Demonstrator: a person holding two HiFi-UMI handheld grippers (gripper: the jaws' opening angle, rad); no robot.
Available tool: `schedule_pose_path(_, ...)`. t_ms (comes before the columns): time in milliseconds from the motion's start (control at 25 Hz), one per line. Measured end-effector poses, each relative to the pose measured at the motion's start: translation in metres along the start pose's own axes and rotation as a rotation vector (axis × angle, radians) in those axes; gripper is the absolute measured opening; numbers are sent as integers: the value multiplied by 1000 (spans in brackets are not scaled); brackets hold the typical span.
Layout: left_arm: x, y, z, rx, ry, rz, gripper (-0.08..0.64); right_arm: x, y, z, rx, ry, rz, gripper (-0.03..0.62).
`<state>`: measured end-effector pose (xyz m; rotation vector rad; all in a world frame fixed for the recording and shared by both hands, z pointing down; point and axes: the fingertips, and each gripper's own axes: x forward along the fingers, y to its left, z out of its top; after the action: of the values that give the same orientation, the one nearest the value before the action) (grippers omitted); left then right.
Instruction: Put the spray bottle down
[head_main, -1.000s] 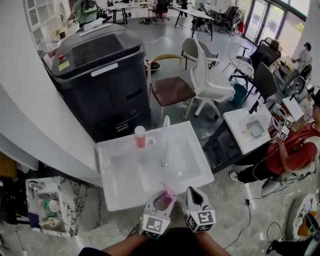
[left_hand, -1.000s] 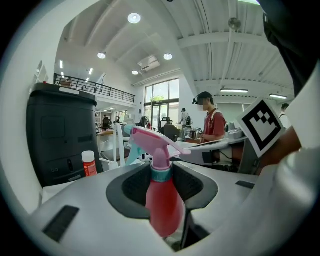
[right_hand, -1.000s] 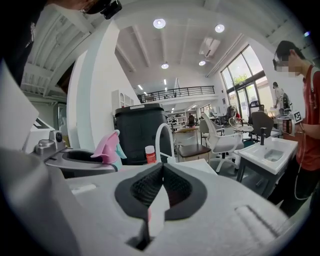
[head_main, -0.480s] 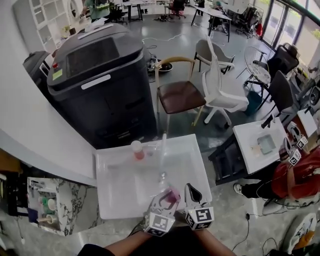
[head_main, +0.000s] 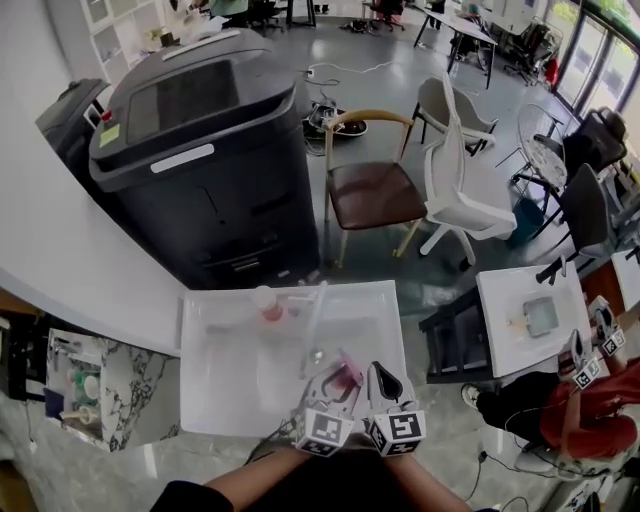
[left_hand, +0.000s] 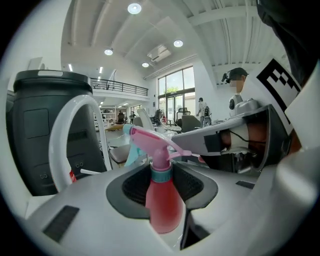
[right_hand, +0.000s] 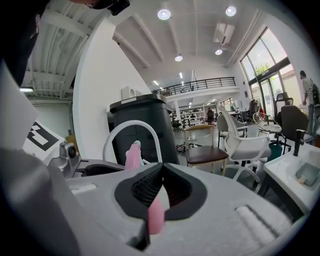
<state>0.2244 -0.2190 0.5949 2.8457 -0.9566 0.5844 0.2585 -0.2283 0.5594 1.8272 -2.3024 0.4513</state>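
Observation:
A pink spray bottle (left_hand: 162, 205) with a teal collar stands upright between the jaws of my left gripper (left_hand: 162, 182), which is shut on its neck. In the head view the left gripper (head_main: 338, 378) holds the spray bottle (head_main: 347, 374) over the near right part of the white sink (head_main: 220, 400), just beside the tall white faucet (head_main: 316, 318). My right gripper (head_main: 383, 378) is close on the right. In the right gripper view the right gripper (right_hand: 161, 187) is shut on the bottle's pink trigger (right_hand: 155, 215), and the spray head (right_hand: 133, 154) shows to the left.
A small reddish bottle with a white cap (head_main: 266, 303) stands at the sink's far edge. A big black machine (head_main: 200, 150) is behind the sink. A brown chair (head_main: 370, 190) and a white chair (head_main: 465, 190) are beyond it. A marble shelf with bottles (head_main: 90, 390) is at the left.
Both grippers have moved forward together, carrying the spray bottle from the sink's near rim to over the basin beside the faucet. The grips look the same.

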Motion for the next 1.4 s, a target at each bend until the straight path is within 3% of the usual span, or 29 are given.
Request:
schedule_pose_path(200, 37, 22, 2, -4, 4, 64, 149, 24, -27, 2, 3, 21, 14, -2)
schedule_pose_path(720, 114, 82, 9, -137, 12, 232, 149, 72, -81, -5, 23, 73, 42, -2)
schedule_pose_path(880, 136, 104, 16, -126, -14, 299, 149, 90, -93, -17, 14, 93, 31, -2)
schedule_pose_path(1400, 186, 153, -18, -121, -10, 377, 149, 125, -117, -34, 11, 133, 18, -2)
